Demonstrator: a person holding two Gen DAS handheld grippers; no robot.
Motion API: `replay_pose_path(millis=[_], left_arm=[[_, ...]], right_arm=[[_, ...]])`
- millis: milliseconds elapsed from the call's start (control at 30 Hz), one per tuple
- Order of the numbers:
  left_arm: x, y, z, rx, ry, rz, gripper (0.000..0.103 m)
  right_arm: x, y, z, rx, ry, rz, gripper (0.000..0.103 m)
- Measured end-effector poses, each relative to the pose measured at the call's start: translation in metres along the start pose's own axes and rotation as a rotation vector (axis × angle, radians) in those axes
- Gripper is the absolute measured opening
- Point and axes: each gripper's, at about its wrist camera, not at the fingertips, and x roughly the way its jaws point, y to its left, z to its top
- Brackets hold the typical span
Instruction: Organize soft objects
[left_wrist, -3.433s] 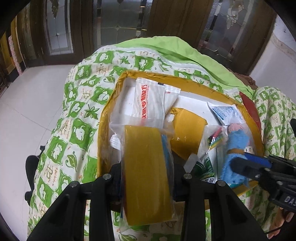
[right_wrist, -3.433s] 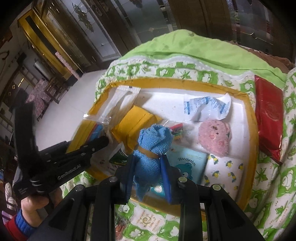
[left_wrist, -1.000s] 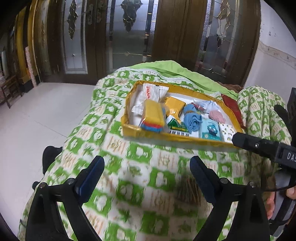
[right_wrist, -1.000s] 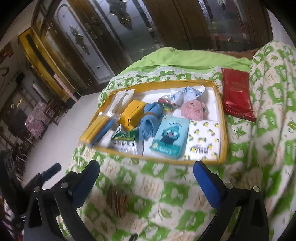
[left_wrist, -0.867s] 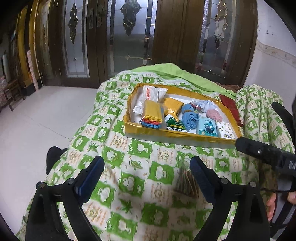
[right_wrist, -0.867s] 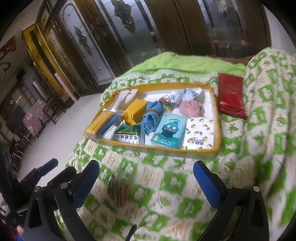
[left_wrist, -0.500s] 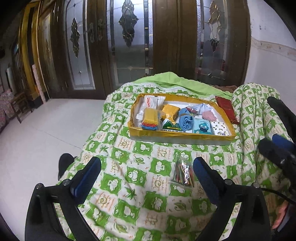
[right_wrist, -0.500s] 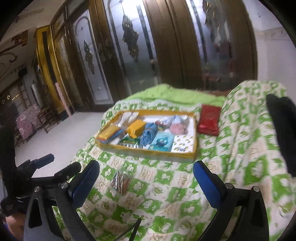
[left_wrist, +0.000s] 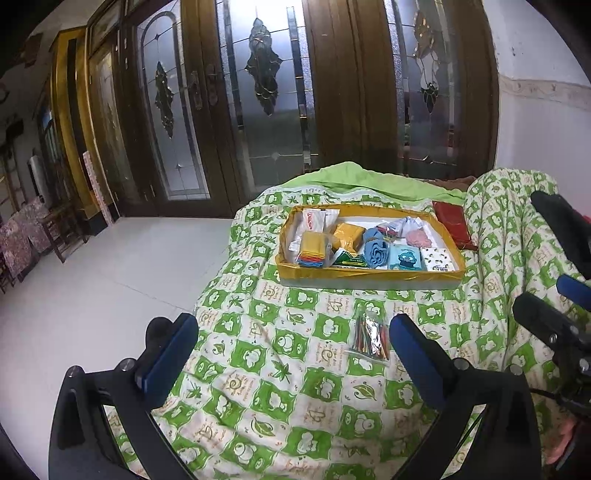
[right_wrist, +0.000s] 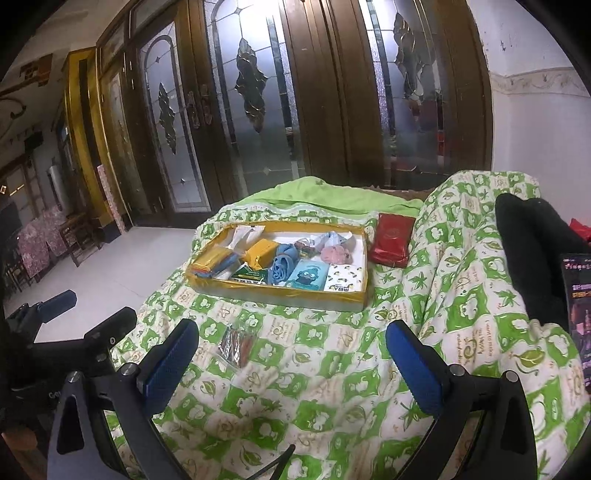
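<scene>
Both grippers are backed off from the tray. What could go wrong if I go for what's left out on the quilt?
1. The clear bag of colourful sticks lies flat on the soft quilt; the open left gripper may pinch quilt along with it.
2. The tray is already crowded, so dropping the bag in may land it on the blue cloth or tip things over the low rim.
3. The red pack lies on rumpled quilt beside the tray and could slide.

Green-and-white checked quilt (left_wrist: 280, 362), yellow tray (left_wrist: 369, 275), red packet (right_wrist: 391, 236).
</scene>
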Motion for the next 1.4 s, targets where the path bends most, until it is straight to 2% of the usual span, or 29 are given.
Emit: replay_pose_path(millis=[233,467,1133,1400], left_arm=[[-0.017,0.010,0.004,-0.044,-0.034,-0.013,0.103],[-0.020,0.010,0.006,-0.031,-0.048,-0.004,0.103],[0.012,0.006,0.005,-0.003,0.004,-0.026,0.103],[0.014,0.005,0.009,0.004,-0.015,-0.031,0.103]], right_arm=[[-0.018,0.010,0.002,-0.021,-0.035,-0.009,0.102],[-0.012,0.012,0.000,-0.031,-0.017,-0.021,0.102],[0.009,0.011,0.005,-0.025,0.012,-0.058,0.102],[0.012,0.011,0.007,-0.021,0.015,-0.072,0.102]])
